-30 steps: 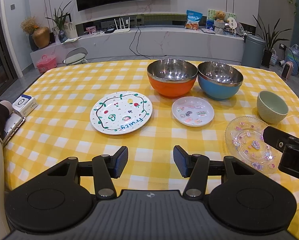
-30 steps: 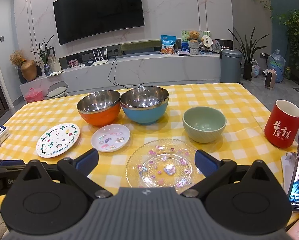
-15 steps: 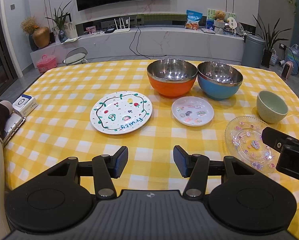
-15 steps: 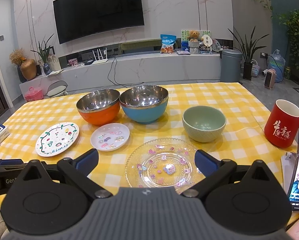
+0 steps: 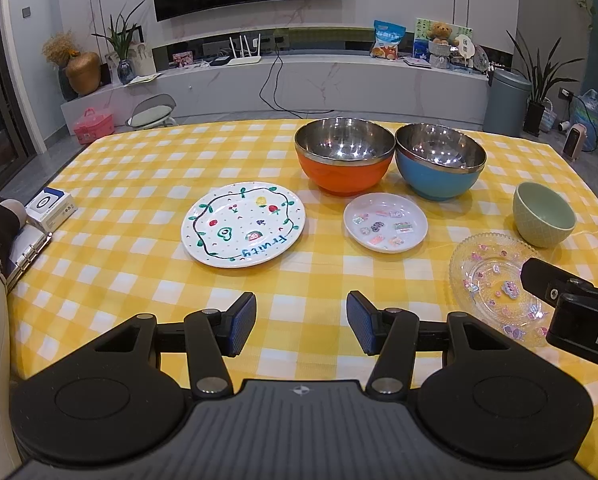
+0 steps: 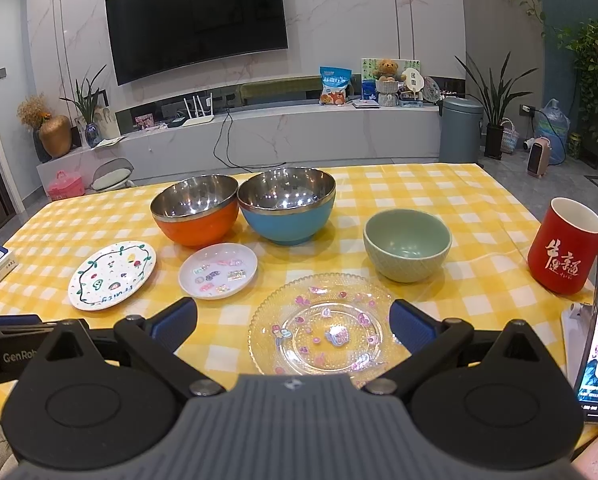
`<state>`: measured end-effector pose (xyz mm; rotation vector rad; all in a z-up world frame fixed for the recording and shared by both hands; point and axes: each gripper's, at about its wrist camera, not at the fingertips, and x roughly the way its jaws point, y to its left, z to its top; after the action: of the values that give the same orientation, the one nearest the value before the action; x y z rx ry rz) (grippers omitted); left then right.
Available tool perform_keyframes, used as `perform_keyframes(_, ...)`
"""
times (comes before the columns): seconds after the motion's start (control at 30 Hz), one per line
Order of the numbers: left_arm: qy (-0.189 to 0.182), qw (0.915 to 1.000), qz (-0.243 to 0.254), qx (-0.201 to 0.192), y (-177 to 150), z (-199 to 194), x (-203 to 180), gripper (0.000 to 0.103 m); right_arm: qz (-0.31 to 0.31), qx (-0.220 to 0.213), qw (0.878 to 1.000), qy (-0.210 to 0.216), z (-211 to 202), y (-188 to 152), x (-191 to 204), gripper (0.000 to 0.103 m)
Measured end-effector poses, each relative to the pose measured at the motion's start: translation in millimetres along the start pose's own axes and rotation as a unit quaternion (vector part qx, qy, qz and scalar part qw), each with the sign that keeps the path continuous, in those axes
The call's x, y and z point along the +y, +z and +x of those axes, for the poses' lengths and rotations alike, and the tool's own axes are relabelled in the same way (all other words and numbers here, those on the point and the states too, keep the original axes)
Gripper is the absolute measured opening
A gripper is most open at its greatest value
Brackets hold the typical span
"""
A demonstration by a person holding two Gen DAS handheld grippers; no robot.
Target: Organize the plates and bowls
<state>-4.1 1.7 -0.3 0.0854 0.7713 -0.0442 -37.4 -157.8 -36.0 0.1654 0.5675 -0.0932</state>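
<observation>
Plates and bowls lie spread singly over the yellow checked table [image 5: 131, 184], none stacked, so the sorting looks not yet begun. An orange steel bowl [image 5: 345, 162] and a blue steel bowl [image 5: 439, 166] stand touching side by side toward the far edge. Just in front of them sits a small white sticker plate [image 5: 385, 222], and to its left the larger white "Fruity" plate [image 5: 243, 224]. A pale green bowl [image 6: 407, 248] stands toward the right edge, with a clear glass plate [image 6: 323, 326] at the near edge in front of it. A red mug [image 6: 563, 246] stands further right.

The left gripper [image 5: 301, 322] hovers over bare cloth at the near edge, fingers spread wide and holding nothing. The right gripper [image 6: 293, 326] hovers with its fingers wide apart either side of the glass plate, not gripping it.

The likely next move is to take a plate by its rim. The low, flat edges call for a shallow approach.
</observation>
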Motion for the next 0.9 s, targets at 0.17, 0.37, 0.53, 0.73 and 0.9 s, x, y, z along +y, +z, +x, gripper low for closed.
perform_keyframes(0.17,-0.002,1.0,0.007,-0.001,-0.9,-1.7,-3.0,0.062,-0.001,0.0,1.0,0.0,1.0,0.0,0.4,0.1)
perform_keyframes(0.37,-0.018,0.9998,0.009,0.001,3.2,3.8,-11.3,0.062,-0.011,-0.021,0.999,-0.026,5.8,-6.6,-5.8,0.1)
perform_keyframes(0.53,-0.046,0.9986,0.024,-0.002,10.5,12.4,-26.4,0.062,0.024,-0.006,0.999,-0.032,16.6,-4.6,-22.8,0.1)
perform_keyframes(0.73,-0.12,0.9928,0.011,0.005,20.7,33.8,-46.1,0.062,0.076,0.023,0.996,-0.034,34.6,-1.9,-45.0,0.095)
perform_keyframes(0.9,-0.167,0.9853,-0.018,0.032,22.7,60.4,-56.8,0.062,0.132,0.053,0.989,-0.043,53.3,-2.6,-66.7,0.08)
